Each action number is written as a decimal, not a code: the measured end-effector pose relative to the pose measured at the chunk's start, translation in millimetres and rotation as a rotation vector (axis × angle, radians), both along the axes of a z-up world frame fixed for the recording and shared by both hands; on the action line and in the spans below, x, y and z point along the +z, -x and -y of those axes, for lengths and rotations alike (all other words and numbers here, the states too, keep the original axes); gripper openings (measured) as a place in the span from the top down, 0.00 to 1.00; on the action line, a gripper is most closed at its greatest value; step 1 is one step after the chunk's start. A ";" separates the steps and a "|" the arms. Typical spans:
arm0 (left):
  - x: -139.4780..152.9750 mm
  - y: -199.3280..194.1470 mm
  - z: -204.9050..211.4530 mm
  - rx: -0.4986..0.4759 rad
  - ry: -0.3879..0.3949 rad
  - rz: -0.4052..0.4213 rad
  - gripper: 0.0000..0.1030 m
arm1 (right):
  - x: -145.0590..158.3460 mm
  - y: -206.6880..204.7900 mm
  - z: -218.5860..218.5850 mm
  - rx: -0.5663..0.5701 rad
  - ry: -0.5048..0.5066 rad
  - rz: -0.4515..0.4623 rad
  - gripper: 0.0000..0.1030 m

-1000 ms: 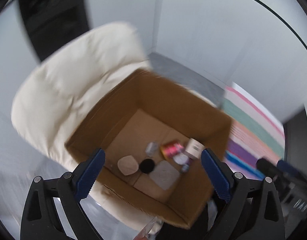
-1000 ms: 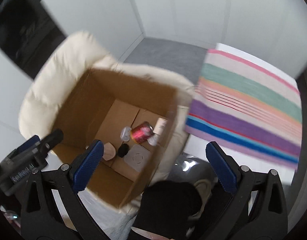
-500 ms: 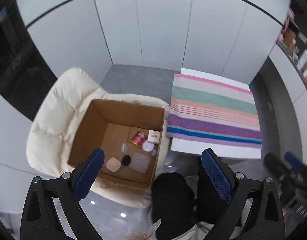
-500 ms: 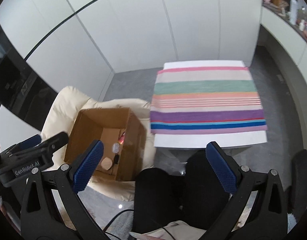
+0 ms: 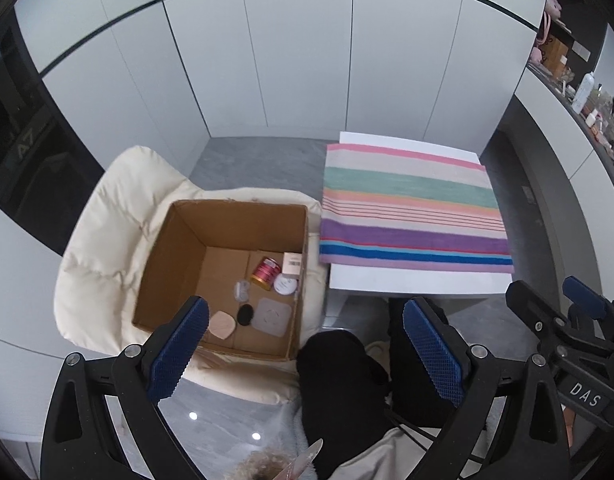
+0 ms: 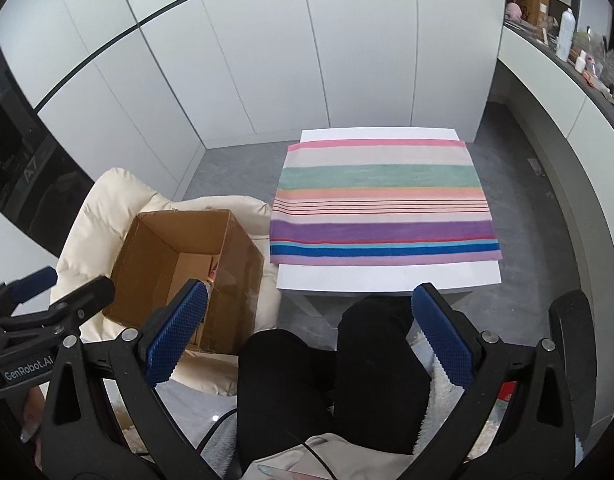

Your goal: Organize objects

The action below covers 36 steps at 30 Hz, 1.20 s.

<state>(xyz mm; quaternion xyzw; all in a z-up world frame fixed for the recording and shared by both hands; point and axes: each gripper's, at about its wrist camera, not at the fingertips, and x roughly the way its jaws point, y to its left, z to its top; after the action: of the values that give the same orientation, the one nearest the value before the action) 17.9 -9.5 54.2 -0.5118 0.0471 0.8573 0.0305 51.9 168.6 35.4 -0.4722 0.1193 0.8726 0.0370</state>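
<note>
I've got both grippers raised, left gripper (image 5: 303,344) and right gripper (image 6: 309,336), jaws wide apart, nothing held. Cardboard box (image 5: 187,240) sits on the cream chair (image 5: 103,240), lower left of frame, small items inside. Striped cloth (image 6: 383,200) covers the desk (image 6: 387,278), centre right.

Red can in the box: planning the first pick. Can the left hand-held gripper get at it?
Probably yes: the cardboard box is open-topped, the red can lies uncovered, and the left hand-held gripper is open and empty above.
</note>
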 end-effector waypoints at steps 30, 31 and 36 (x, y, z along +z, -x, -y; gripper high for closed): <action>-2.8 -10.5 -5.8 -0.024 -0.003 0.012 0.04 | -3.0 -9.1 3.8 0.013 -0.001 0.002 0.00; -2.7 -10.7 -6.1 -0.026 -0.006 0.013 0.04 | -3.0 -9.1 3.8 0.012 -0.006 0.001 0.00; -2.5 -12.8 -9.4 -0.040 -0.013 0.019 0.04 | -6.6 -9.4 2.5 0.014 -0.012 0.013 0.00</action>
<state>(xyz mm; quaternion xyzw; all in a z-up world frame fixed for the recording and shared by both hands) 30.7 -0.1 51.7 -0.5187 0.0515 0.8519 0.0515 61.3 166.1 28.7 -0.4787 0.1104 0.8703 0.0345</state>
